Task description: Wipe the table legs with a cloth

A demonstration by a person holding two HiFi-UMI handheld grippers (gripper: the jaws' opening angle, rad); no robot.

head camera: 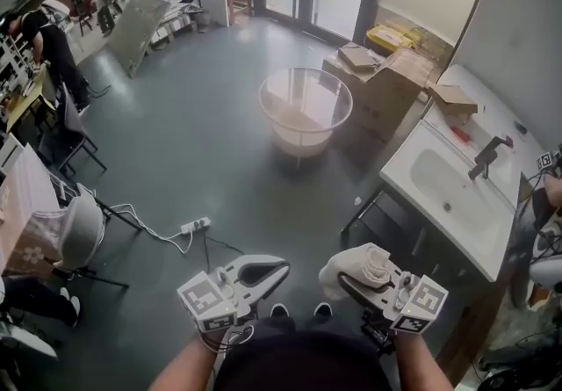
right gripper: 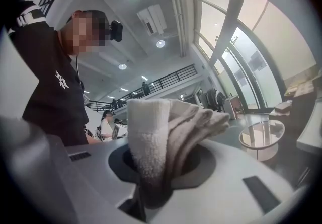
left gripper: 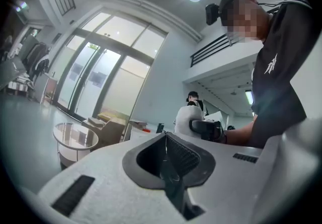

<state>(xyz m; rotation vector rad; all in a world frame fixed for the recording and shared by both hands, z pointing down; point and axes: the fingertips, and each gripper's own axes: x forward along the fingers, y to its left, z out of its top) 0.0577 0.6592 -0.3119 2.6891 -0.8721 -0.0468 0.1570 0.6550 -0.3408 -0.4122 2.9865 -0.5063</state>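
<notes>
My right tool (right gripper: 151, 180) is clenched on a folded off-white terry cloth (right gripper: 168, 127). The jaws bite its lower end, so several thick layers stand up out of the dark throat as a loose pad. My left tool (left gripper: 164, 153) is closed on itself with nothing between the jaws. I judge the cloth light, soft and limp, with a nappy pile that holds by friction rather than slipping. Nothing about it is fragile, and the only risk I see is a layer pulling free under a hard drag. The hold low on the bunch seems right to me, since it leaves the free folds to wrap part-way round a leg. Both tools hang low in front of me over the grey floor (head camera: 202, 161). The nearest legs are the thin dark metal legs (head camera: 362, 213) under the white sink worktop (head camera: 413, 200) to my right, near but untouched. A round clear-topped table (head camera: 266, 104) stands well apart ahead. I can read no writing. The marker cubes (head camera: 208, 300) show only black-and-white square patterns, the brown cardboard boxes (head camera: 386, 86) show no legible print, and the white emblem on my black shirt (right gripper: 50, 102) is too small to make out.
</notes>
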